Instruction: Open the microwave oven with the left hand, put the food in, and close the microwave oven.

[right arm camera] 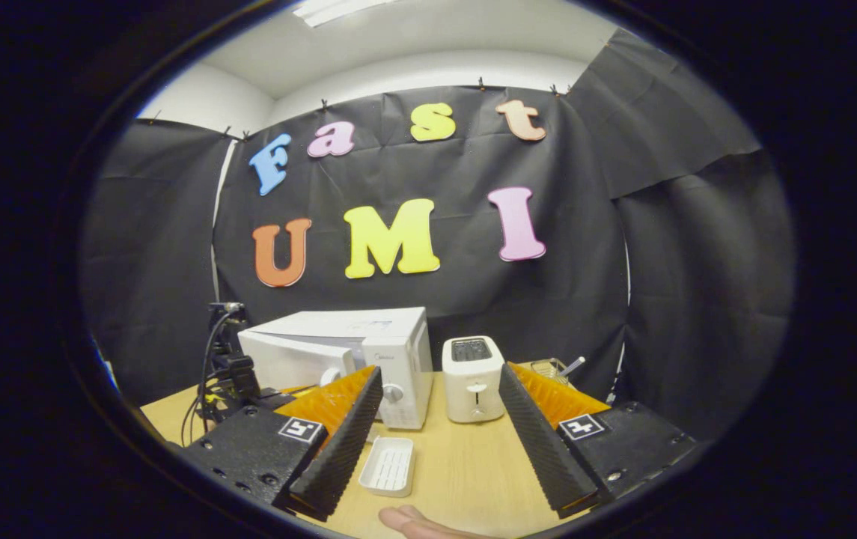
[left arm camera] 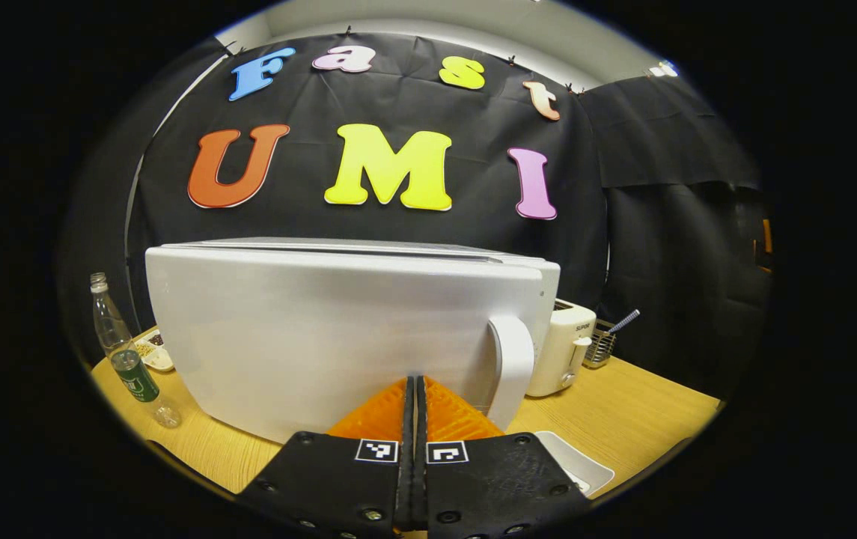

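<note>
The white microwave (left arm camera: 338,329) stands close in front of me in the left gripper view, its door turned toward me and its curved handle (left arm camera: 512,367) on the right. The door looks slightly ajar at the handle side. My left gripper (left arm camera: 415,380) is shut with nothing between its fingers, tips right at the door face just left of the handle. In the right gripper view the microwave (right arm camera: 368,352) sits farther back, with the left gripper (right arm camera: 230,374) and its cables beside the door. My right gripper (right arm camera: 435,449) is open above a white ribbed tray (right arm camera: 389,466).
A white toaster (right arm camera: 473,378) stands right of the microwave, a wire basket (right arm camera: 551,368) with a utensil behind it. A plastic bottle (left arm camera: 125,352) and a small dish of food (left arm camera: 153,352) sit left of the microwave. A fingertip (right arm camera: 413,522) shows at the wooden table's (right arm camera: 473,471) front edge.
</note>
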Action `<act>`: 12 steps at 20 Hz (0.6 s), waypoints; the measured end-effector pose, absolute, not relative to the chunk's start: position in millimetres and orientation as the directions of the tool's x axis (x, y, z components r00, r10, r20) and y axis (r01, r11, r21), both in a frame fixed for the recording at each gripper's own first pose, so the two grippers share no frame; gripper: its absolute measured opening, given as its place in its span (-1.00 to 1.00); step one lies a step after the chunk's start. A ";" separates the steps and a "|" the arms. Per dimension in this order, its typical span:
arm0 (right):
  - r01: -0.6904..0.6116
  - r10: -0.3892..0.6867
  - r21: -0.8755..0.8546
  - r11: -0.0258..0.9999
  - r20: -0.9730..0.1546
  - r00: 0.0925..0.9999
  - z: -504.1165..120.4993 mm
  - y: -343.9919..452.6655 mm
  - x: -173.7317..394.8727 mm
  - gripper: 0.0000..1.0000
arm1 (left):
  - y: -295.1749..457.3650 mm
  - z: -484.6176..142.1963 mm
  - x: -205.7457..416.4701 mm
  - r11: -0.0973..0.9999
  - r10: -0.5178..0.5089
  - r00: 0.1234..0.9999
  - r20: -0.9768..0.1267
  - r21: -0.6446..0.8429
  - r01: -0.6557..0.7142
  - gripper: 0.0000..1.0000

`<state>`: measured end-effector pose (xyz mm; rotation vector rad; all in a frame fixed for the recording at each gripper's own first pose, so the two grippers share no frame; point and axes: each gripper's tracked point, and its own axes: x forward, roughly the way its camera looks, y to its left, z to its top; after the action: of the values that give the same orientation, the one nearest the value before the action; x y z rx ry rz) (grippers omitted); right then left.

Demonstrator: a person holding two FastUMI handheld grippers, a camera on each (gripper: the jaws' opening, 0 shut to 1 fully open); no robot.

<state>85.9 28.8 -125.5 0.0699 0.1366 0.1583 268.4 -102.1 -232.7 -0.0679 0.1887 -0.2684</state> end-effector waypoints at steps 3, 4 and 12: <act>-0.143 0.151 0.073 0.987 -0.127 0.980 -121.6 27.6 78.0 0.99 | -107.5 -232.8 287.1 0.969 -0.242 0.954 -0.176 -0.086 0.230 -1.00; -0.137 0.146 0.069 0.988 -0.129 0.981 -120.1 27.7 75.3 0.99 | -107.9 -235.9 292.9 0.974 -0.225 0.957 -0.182 -0.081 0.214 -1.00; -0.133 0.137 0.038 0.990 -0.115 0.984 -101.1 41.4 32.2 0.99 | -107.2 -237.7 304.4 0.983 -0.143 0.965 -0.220 -0.148 0.112 -0.79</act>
<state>32.2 41.4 -101.1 0.0301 0.1175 0.1360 304.4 -107.2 -237.7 -0.1349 0.2318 -0.1292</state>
